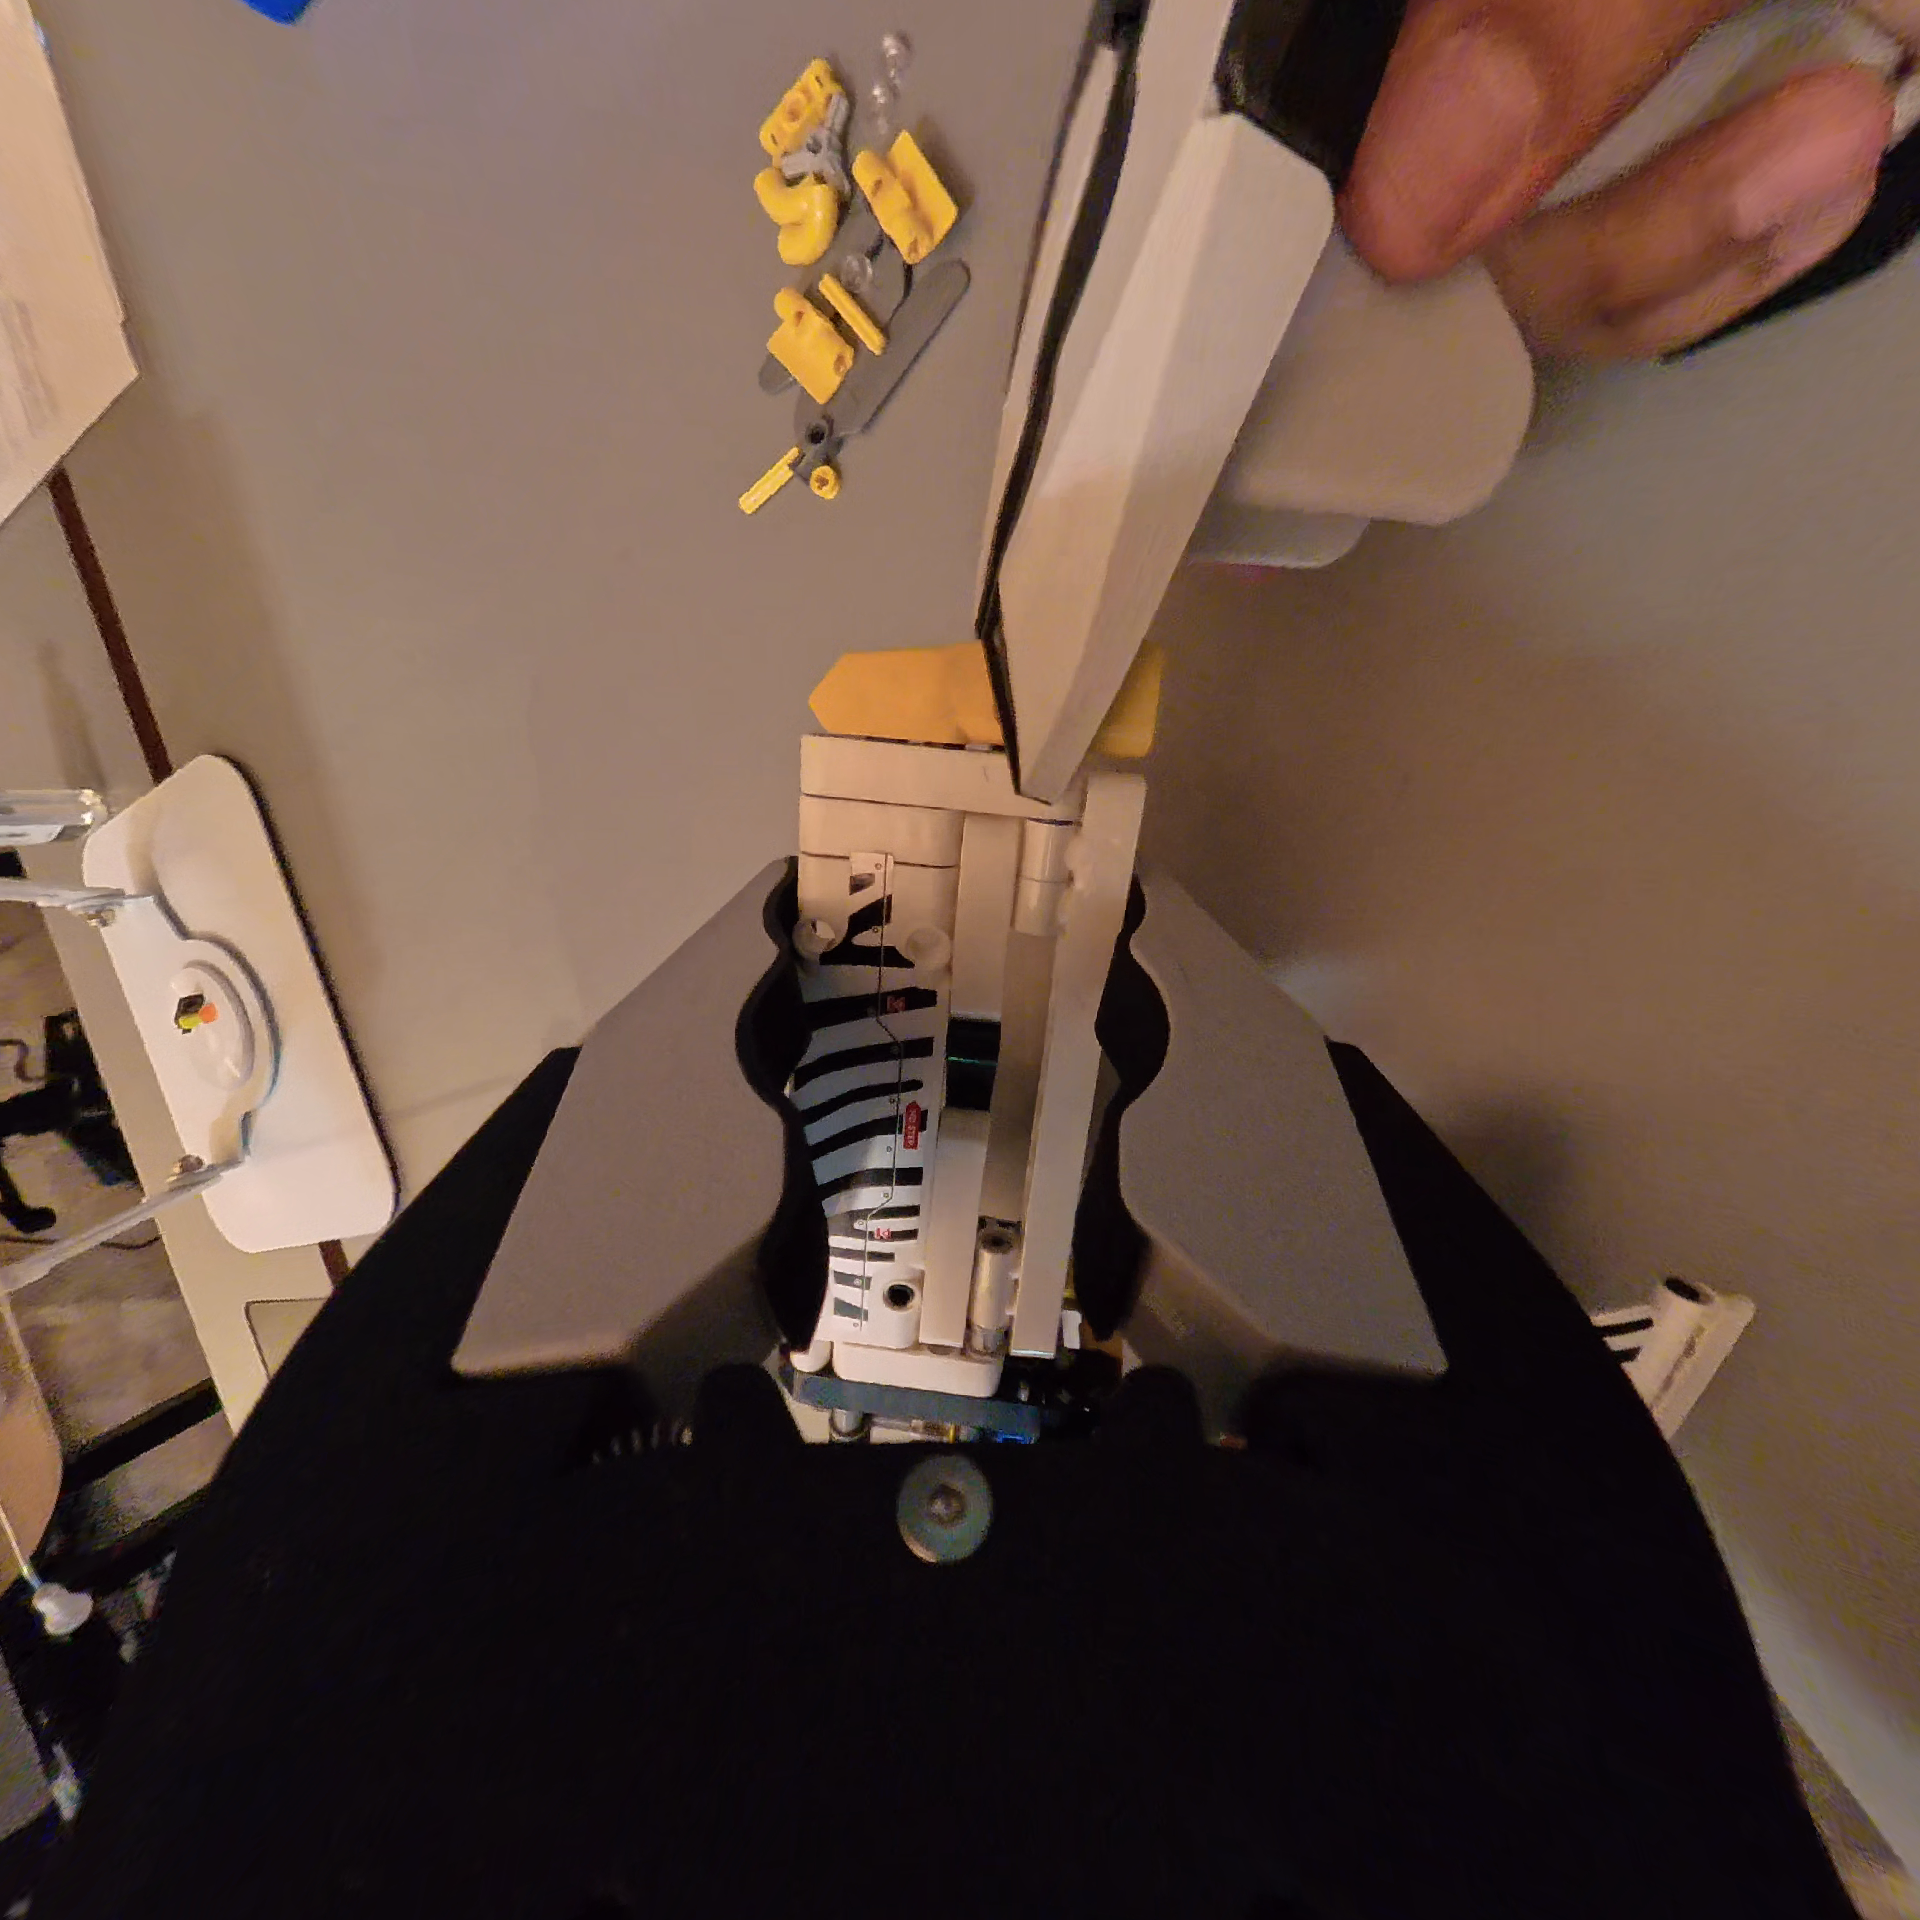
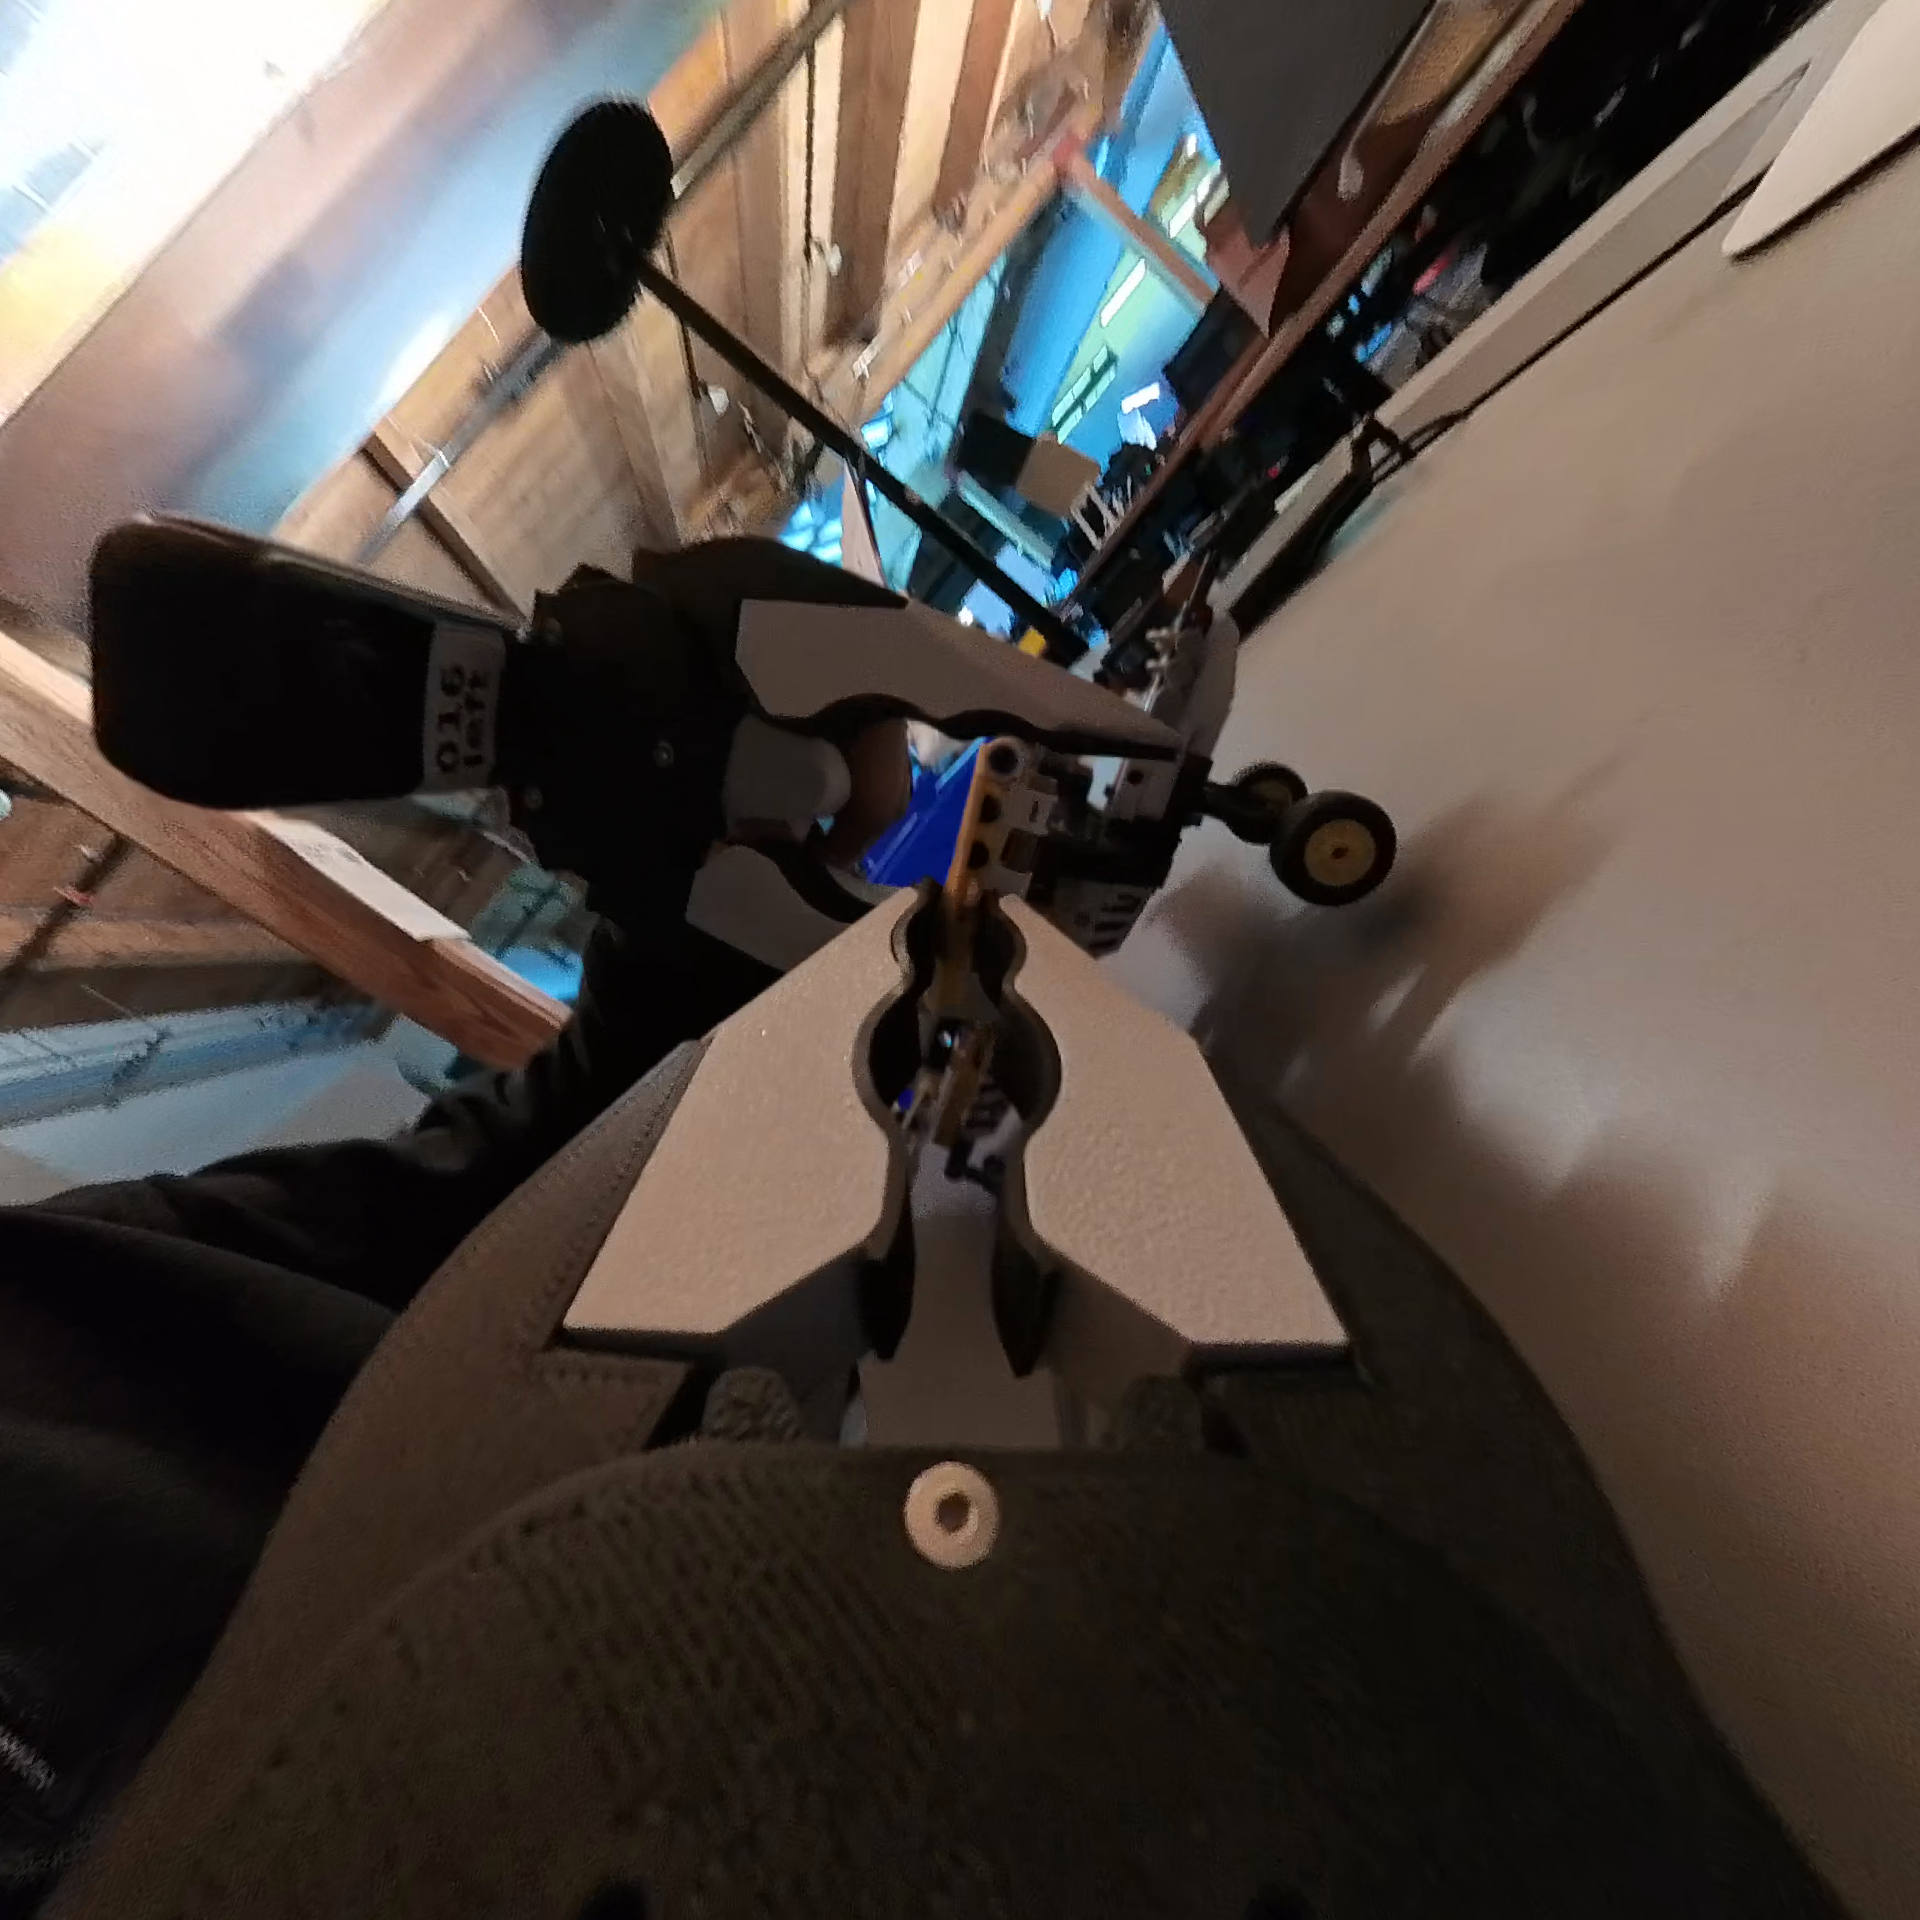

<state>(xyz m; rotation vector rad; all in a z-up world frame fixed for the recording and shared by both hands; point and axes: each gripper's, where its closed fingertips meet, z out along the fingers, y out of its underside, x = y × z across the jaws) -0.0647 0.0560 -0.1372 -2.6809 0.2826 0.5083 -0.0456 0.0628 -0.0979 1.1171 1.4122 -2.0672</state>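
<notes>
Left wrist view: left claw [image 1: 951, 914] clamped wide on white striped brick model [image 1: 883, 1091], long axis running away; right claw [image 2: 956, 914] pinches model's yellow beam [image 2: 982, 821].

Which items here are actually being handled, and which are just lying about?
Being handled:
- white striped brick model, clamped by left gripper
- thin yellow holed beam, pinched by right gripper

Lying about:
- loose yellow and grey brick pieces
- white clamp-mounted plate
- paper sheet

Matt grey tabletop [image 1: 520, 416]; glossy yellow plastic pieces [image 1: 831, 208]; smooth white plastic brick model [image 1: 894, 810].
</notes>
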